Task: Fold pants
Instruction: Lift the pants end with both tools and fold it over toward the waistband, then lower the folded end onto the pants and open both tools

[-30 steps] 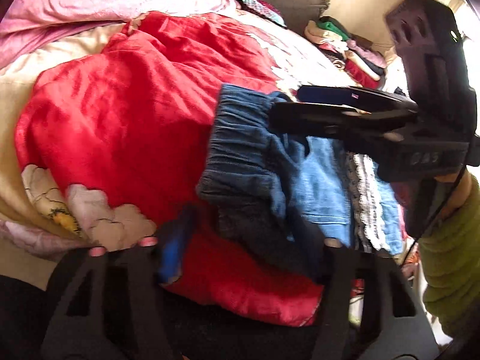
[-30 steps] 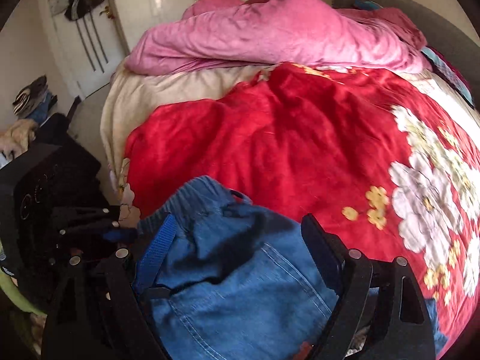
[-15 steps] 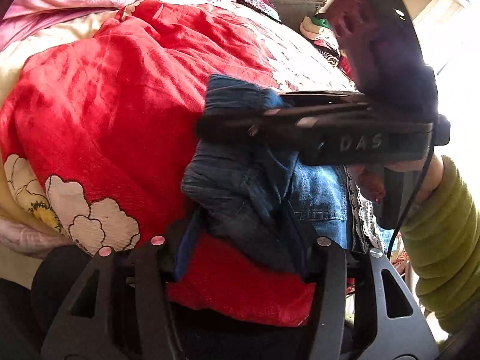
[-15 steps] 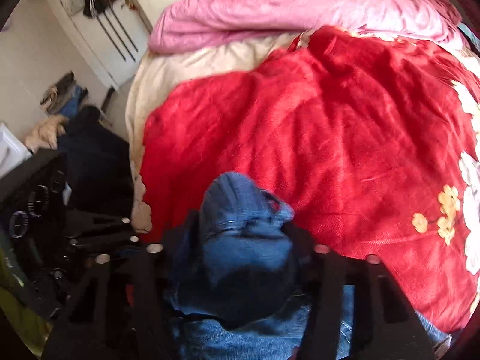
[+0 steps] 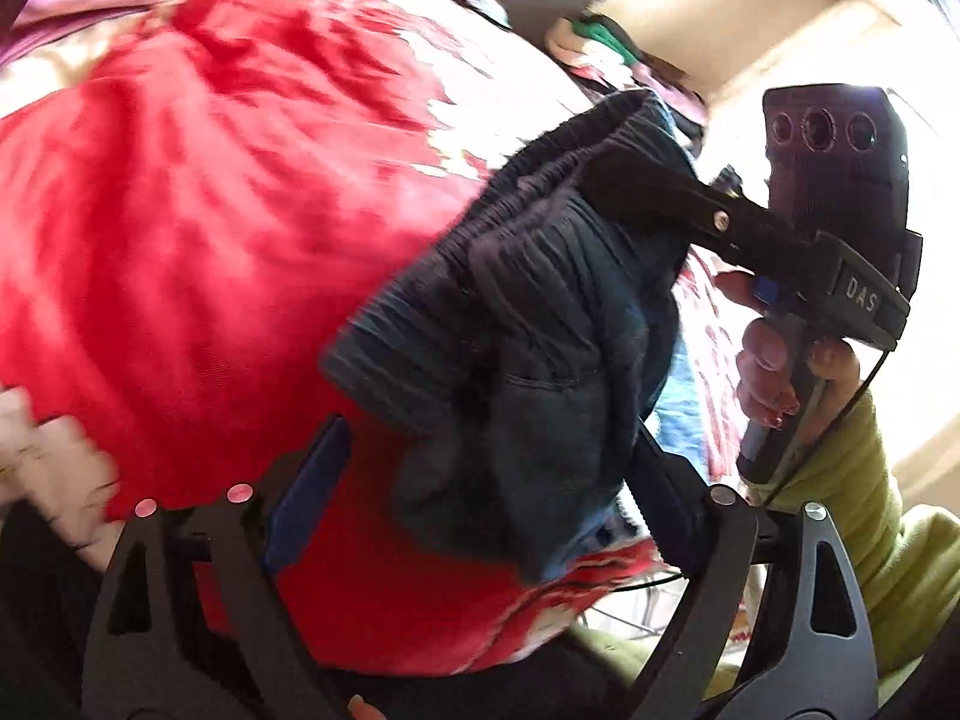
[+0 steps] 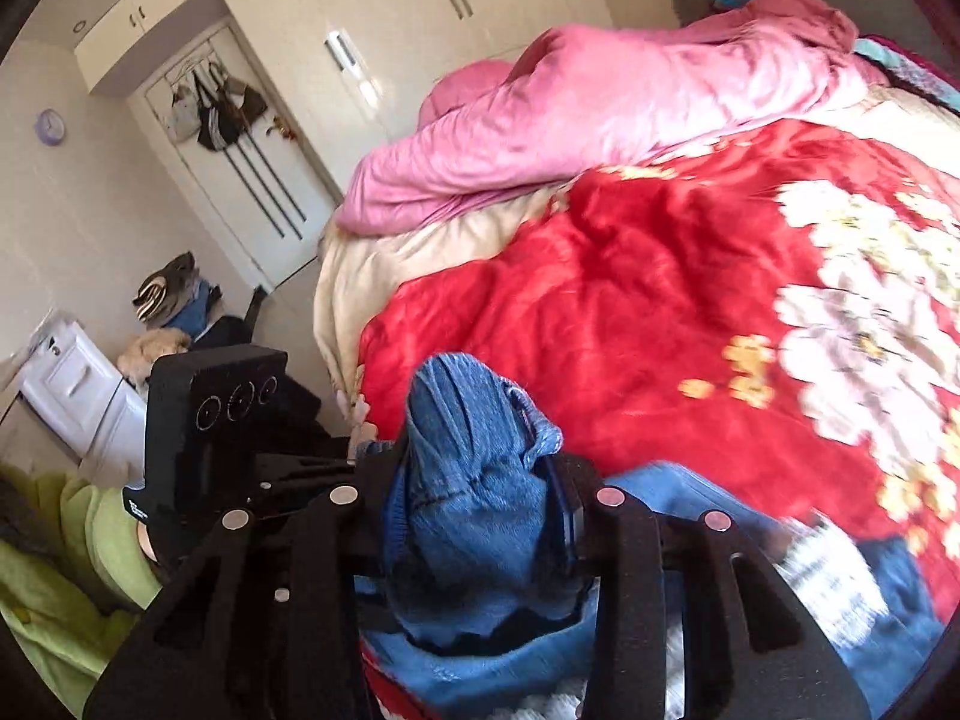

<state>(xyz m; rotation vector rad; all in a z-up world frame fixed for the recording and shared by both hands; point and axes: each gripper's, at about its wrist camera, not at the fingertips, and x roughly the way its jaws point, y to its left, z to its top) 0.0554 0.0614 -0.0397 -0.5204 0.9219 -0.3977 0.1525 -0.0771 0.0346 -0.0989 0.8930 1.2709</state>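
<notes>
1. Nearest in the left wrist view, the left gripper (image 5: 480, 498) has its jaws spreading wide; the dark bunched denim hangs in the gap between them, brushing the right-hand finger while the blue-padded left-hand finger stands clear of it, so I judge it has let go
2. In the right wrist view, the right gripper (image 6: 474, 516) is closing on the gathered elastic waistband of the blue jeans (image 6: 468, 480), and its pads press the wad from both sides: this claw has the garment
3. The jeans are lifted at the waistband above the red floral blanket (image 6: 630, 312); the rest of the denim trails down and to the right below the right claw, so the long axis runs from the held waistband back toward the person
4. That is the relation the next move turns on: the waistband is inside the right claw, and the left claw, just beside it and free, is the nearer one to take a second hold lower down the legs
5. Farther off lie a pink duvet (image 6: 600, 114), then wardrobe doors (image 6: 420, 18) against the wall
</notes>
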